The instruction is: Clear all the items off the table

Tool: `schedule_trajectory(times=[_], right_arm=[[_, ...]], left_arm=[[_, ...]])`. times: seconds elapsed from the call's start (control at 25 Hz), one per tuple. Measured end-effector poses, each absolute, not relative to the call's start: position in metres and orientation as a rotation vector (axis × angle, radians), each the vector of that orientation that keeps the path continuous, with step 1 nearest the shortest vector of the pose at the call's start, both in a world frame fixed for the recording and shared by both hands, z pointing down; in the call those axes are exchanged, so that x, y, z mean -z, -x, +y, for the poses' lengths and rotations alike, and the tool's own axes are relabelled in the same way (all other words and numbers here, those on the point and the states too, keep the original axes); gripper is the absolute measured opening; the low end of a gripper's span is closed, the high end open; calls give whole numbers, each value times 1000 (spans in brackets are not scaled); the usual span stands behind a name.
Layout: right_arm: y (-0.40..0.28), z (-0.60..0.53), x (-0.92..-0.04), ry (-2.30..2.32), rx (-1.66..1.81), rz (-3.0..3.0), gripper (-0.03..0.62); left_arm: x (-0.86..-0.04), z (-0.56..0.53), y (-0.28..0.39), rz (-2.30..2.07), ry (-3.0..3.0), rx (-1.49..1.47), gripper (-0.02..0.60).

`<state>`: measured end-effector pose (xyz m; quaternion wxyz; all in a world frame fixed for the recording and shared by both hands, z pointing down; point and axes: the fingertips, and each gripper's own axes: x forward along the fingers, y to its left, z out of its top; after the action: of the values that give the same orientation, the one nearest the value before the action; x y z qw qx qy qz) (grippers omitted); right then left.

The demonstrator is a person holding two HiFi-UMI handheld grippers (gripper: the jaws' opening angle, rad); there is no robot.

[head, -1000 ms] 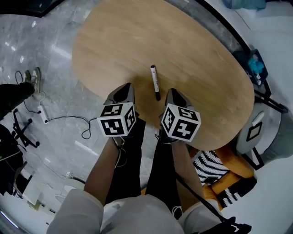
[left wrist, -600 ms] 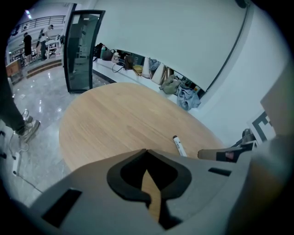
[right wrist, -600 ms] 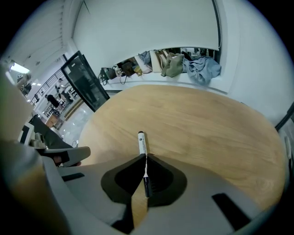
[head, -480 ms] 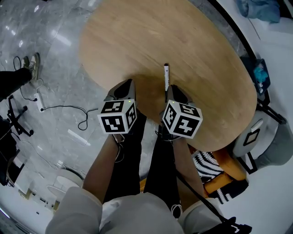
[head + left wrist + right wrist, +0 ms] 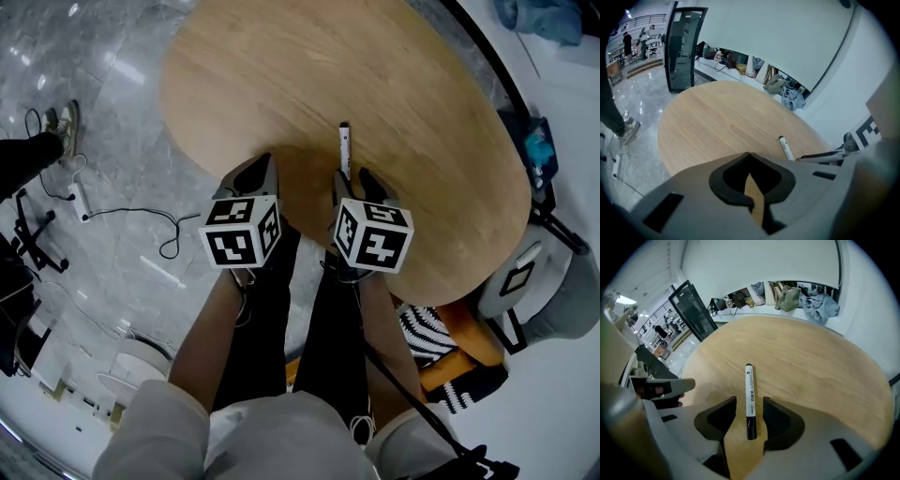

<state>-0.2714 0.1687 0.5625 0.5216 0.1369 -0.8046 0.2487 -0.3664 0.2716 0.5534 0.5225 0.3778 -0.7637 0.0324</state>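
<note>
A white marker pen with a black cap lies on the oval wooden table, pointing away from me. My right gripper stands over its near end. Its jaws have just been opening. In the right gripper view the capped end of the marker lies on the wood between the two pads of the right gripper, with a gap on each side. My left gripper hovers at the table's near edge to the left of the marker. The fingertips of the left gripper meet, with nothing held.
Left of the table, cables trail over the grey marble floor. A chair and a striped and orange bundle stand by the table's right end. Bags and clothes line the far wall.
The right gripper has moved forward over the marker's near end and its jaws have parted around it. The left gripper has scarcely shifted.
</note>
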Motion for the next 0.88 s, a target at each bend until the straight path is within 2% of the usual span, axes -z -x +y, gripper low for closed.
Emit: schedule_trajectory(times=[0.4, 0.8, 0.88], right_arm=[[280, 174, -581, -277, -442, -1875, 190], [281, 170, -584, -306, -311, -1820, 89], [280, 168, -585, -316, -310, -1819, 86]], left_arm=[[-559, 279, 373, -1823, -903, -98, 8], [-564, 285, 380, -1813, -905, -109, 8], [-566, 284, 381, -1811, -909, -113, 8]])
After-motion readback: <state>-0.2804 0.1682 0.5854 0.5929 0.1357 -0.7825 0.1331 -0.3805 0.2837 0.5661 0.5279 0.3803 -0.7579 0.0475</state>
